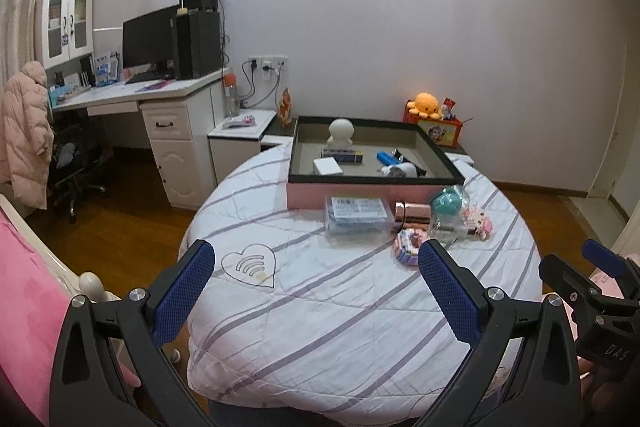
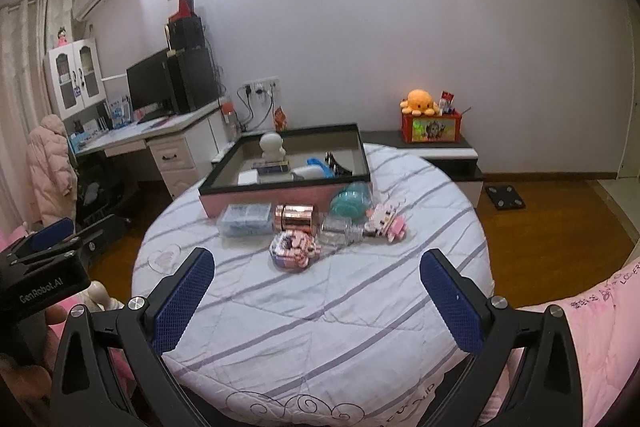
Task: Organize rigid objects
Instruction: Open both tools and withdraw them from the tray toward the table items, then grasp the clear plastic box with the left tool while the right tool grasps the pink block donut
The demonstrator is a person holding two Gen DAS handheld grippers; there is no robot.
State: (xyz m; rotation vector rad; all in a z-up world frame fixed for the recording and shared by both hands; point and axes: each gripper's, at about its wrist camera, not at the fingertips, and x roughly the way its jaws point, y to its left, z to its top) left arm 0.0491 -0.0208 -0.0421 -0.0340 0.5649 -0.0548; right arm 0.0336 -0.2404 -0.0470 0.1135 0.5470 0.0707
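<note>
Landmark: shallow pink-sided tray with a black rim (image 1: pixel 372 195) (image 2: pixel 276 198), standing on the white quilt with lilac stripes (image 1: pixel 340 291) (image 2: pixel 320 307).

Inside the tray: white rounded figurine (image 1: pixel 341 134) (image 2: pixel 272 146); flat white box (image 1: pixel 327 165) (image 2: pixel 248 179); dark blue case (image 1: pixel 347 155) (image 2: pixel 273 169); blue cylinder (image 1: pixel 387 159) (image 2: pixel 320 163).

Just in front of the tray, on the quilt: clear plastic box with blue contents (image 1: pixel 357 215) (image 2: pixel 245 220); rose-gold metal canister (image 1: pixel 412 213) (image 2: pixel 295 217); teal round object (image 1: pixel 450 199) (image 2: pixel 349 205); clear glass bottle (image 1: pixel 444 227) (image 2: pixel 340 233); pink brick-built figure (image 1: pixel 478 223) (image 2: pixel 387 223); pink and purple brick-built ring (image 1: pixel 408 247) (image 2: pixel 294 250).

Well in front of the tray: left gripper (image 1: pixel 316 291), blue pads spread apart, holding nothing; right gripper (image 2: pixel 316 291), blue pads likewise spread, holding nothing.
</note>
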